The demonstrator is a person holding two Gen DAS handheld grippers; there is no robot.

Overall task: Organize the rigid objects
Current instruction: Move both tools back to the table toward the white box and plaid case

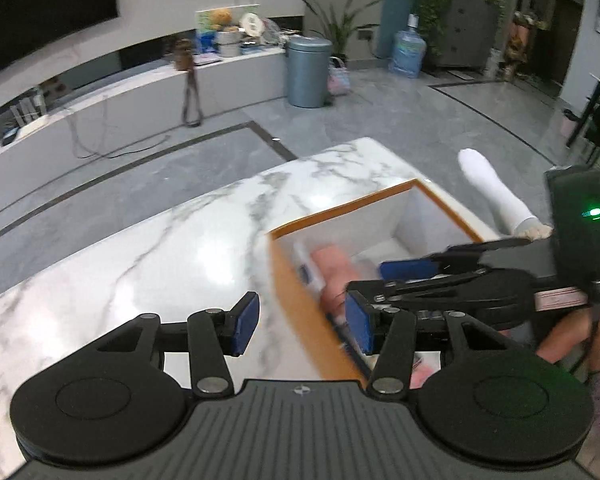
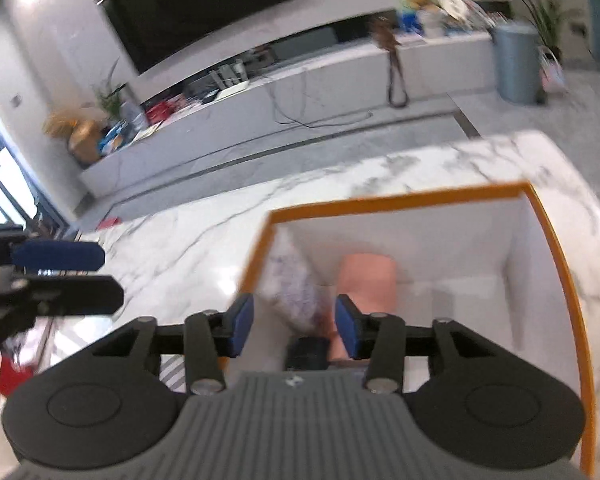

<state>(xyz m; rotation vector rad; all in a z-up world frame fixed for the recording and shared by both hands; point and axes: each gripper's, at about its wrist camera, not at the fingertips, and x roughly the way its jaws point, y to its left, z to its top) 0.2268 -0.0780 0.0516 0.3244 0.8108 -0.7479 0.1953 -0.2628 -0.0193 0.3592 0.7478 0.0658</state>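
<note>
marble table (image 1: 188, 248): white top with grey veins, glossy, bare across its left part; rounded far corner in both views.

box (image 2: 396, 199): orange outside and rim, white inside, open top, standing on the right part of the table near its far corner. seen again in the left wrist view (image 1: 296, 284), its near-left wall running between the left gripper's pads.

contents of box: a pink cylinder-like object (image 2: 366, 280) lying on the floor of the box toward the near-left; a white patterned packet (image 2: 290, 280) leaning against the left inner wall, just beside the pink object; a small black item (image 2: 306, 352) at the near edge, partly hidden by the gripper body. all blurred, so finer detail cannot be told.

left gripper (image 1: 302, 330): over the table at the box's near-left side, blue pads spread wide, nothing between them but the box wall below.

right gripper (image 2: 294, 330): over the near-left part of the box, looking down into it, blue pads spread apart, holding nothing. in the left wrist view it shows from the side (image 1: 440, 276), reaching across the box from the right.

background, far side: dark television (image 2: 204, 4) on the wall, long low white bench (image 1: 148, 92), grey bin (image 1: 306, 72), blue water bottle (image 1: 407, 54), potted plants.
</note>
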